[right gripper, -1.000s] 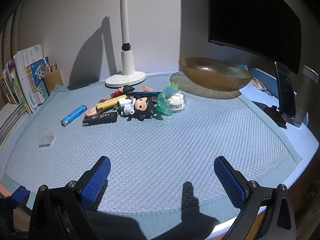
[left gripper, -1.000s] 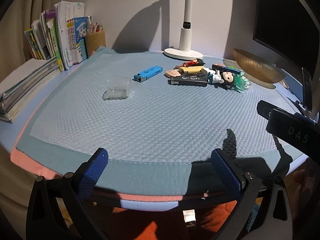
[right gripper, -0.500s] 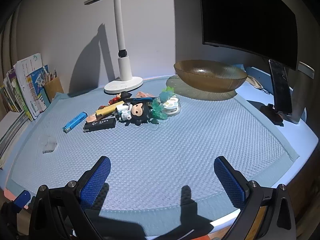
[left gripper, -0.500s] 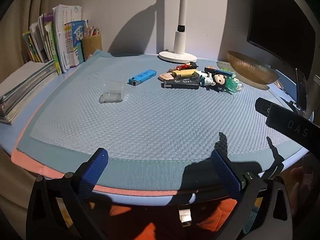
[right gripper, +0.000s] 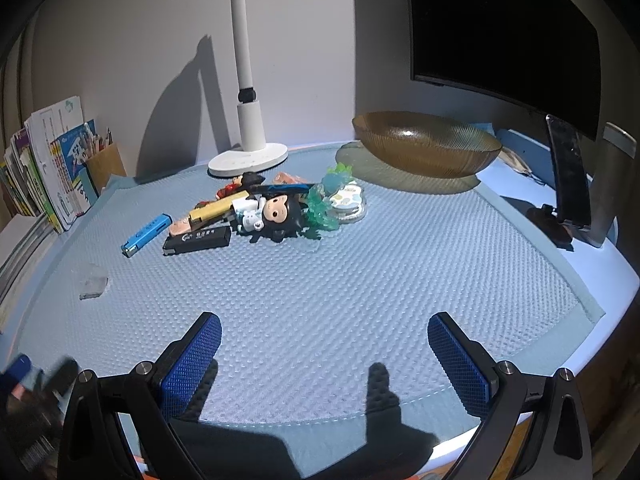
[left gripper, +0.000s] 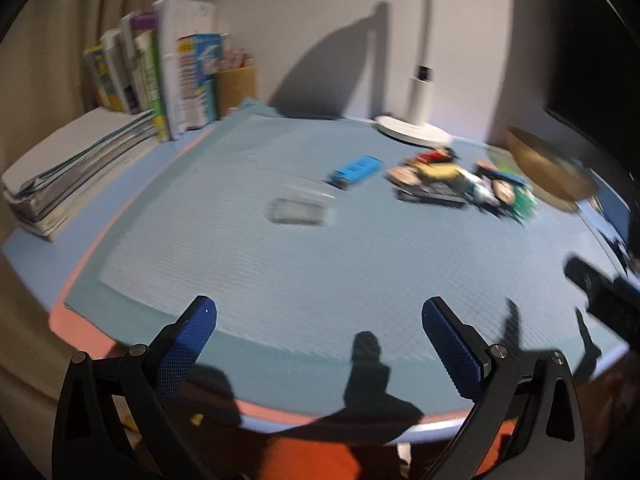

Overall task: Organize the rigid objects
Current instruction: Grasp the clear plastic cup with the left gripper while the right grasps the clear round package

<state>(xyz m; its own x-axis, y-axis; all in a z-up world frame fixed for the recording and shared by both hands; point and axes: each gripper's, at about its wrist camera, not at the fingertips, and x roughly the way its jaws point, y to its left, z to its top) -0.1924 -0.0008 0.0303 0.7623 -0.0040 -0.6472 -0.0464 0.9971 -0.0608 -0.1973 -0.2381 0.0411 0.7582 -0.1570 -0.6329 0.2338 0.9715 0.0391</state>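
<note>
A heap of small items lies mid-mat: a black-haired doll figure (right gripper: 276,214), a black stick (right gripper: 198,239), a yellow bar (right gripper: 218,208) and a green crystal toy (right gripper: 320,208). A blue lighter (right gripper: 145,234) (left gripper: 355,169) lies left of the heap. Further left sits a small clear plastic box (right gripper: 94,282) (left gripper: 298,210). An amber ribbed bowl (right gripper: 426,146) (left gripper: 550,170) stands behind the heap to the right. My right gripper (right gripper: 324,354) is open over the mat's near edge. Open too and holding nothing, my left gripper (left gripper: 318,338) hovers at the table's front; its view is motion-blurred.
A white desk lamp (right gripper: 248,120) stands at the back. Books and a pencil holder (left gripper: 236,88) line the left side. A dark monitor (right gripper: 504,28) and a phone on a stand (right gripper: 570,184) occupy the right. The blue textured mat (right gripper: 360,280) covers the table.
The left gripper's view has swung left and risen, blurring; the books now loom larger. The right gripper has barely shifted. Both have stayed open and no object has moved.
</note>
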